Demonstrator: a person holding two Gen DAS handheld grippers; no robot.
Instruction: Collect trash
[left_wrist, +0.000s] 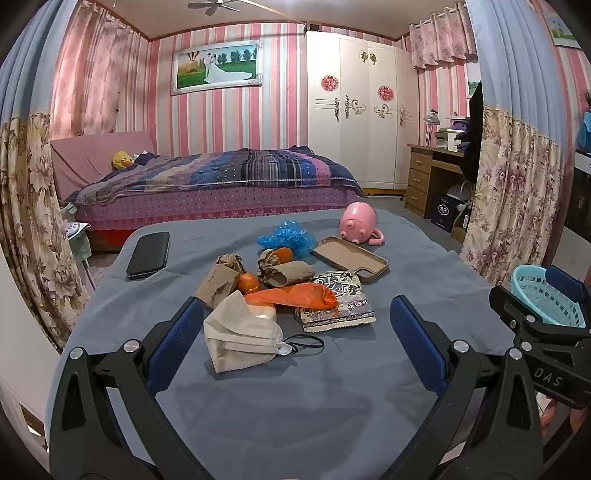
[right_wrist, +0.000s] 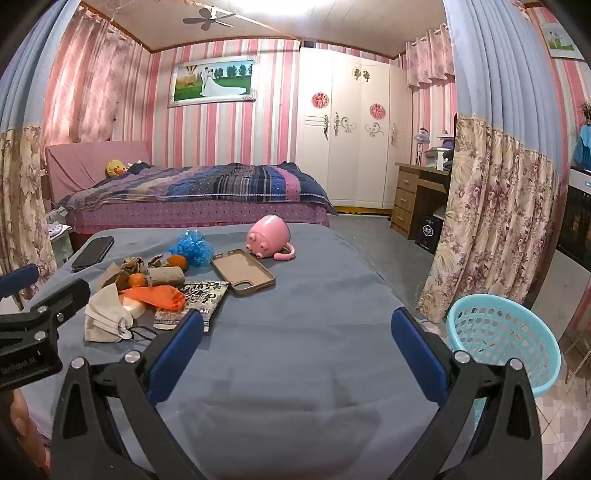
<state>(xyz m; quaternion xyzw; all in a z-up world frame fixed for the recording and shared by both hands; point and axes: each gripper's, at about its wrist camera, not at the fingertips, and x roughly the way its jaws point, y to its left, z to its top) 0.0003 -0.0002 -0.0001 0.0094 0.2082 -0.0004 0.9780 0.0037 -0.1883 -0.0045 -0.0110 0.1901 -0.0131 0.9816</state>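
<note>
You are at the start of collecting: nothing is held, and the round light-blue perforated plastic basket just off the right edge of the grey-cloth-covered desk looks empty as far as its inside shows. Your left gripper has its fingers spread wide over the crumpled beige face mask with black ear loops, which lies between them untouched. Your right gripper is equally wide open, above bare cloth.

The trash sits in a cluster on the desk's left half: the mask, an orange plastic wrapper, a printed black-and-white snack packet, brown crumpled paper rolls and a blue crinkled plastic ball. The black phone, tan phone case, pink pig-shaped cup and the small orange tangerines probably stay.

Next, lower the left fingers around the mask, pinch its folded body rather than the loops, then carry it across to the basket.
</note>
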